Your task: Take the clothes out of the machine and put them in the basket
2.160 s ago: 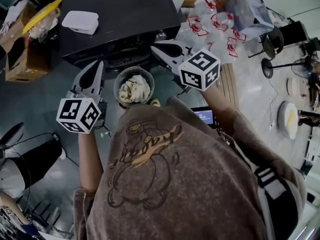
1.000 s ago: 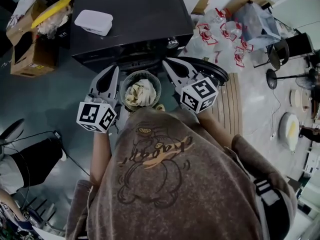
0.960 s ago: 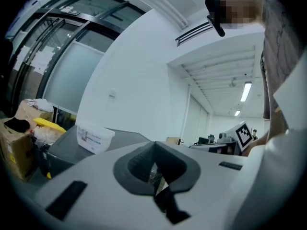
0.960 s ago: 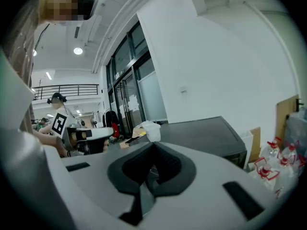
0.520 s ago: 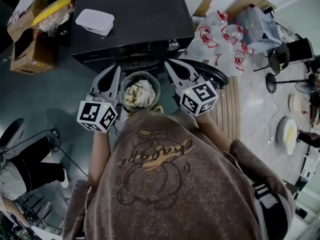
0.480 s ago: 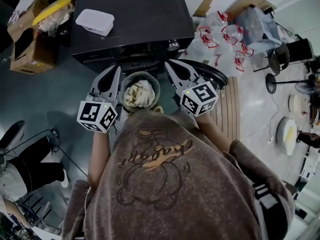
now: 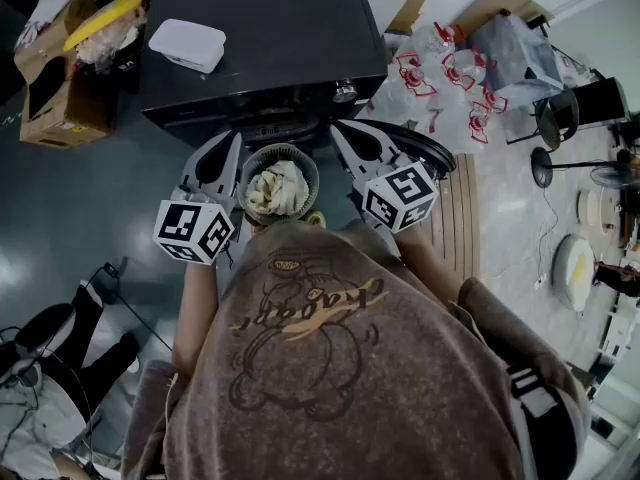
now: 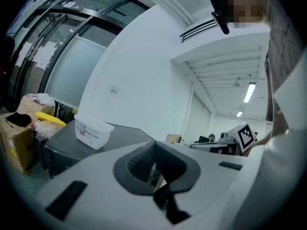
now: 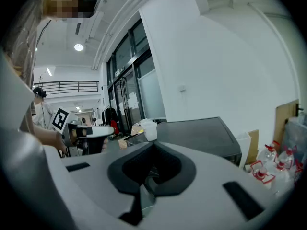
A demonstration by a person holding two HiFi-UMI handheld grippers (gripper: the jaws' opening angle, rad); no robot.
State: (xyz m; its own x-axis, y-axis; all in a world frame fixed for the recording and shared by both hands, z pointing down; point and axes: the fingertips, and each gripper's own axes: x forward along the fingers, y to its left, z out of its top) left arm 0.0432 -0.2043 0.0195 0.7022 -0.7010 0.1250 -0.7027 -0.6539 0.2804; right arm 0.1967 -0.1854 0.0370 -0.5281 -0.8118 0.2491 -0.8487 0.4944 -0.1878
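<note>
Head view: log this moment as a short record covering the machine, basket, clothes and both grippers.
machine: black, white box on top
basket: round, in front of the machine, between the two grippers
clothes: pale heap inside the basket
left gripper: jaws together, nothing held, at the basket's left
right gripper: jaws together, nothing held, at the basket's right
contact with basket: cannot tell from these views
</note>
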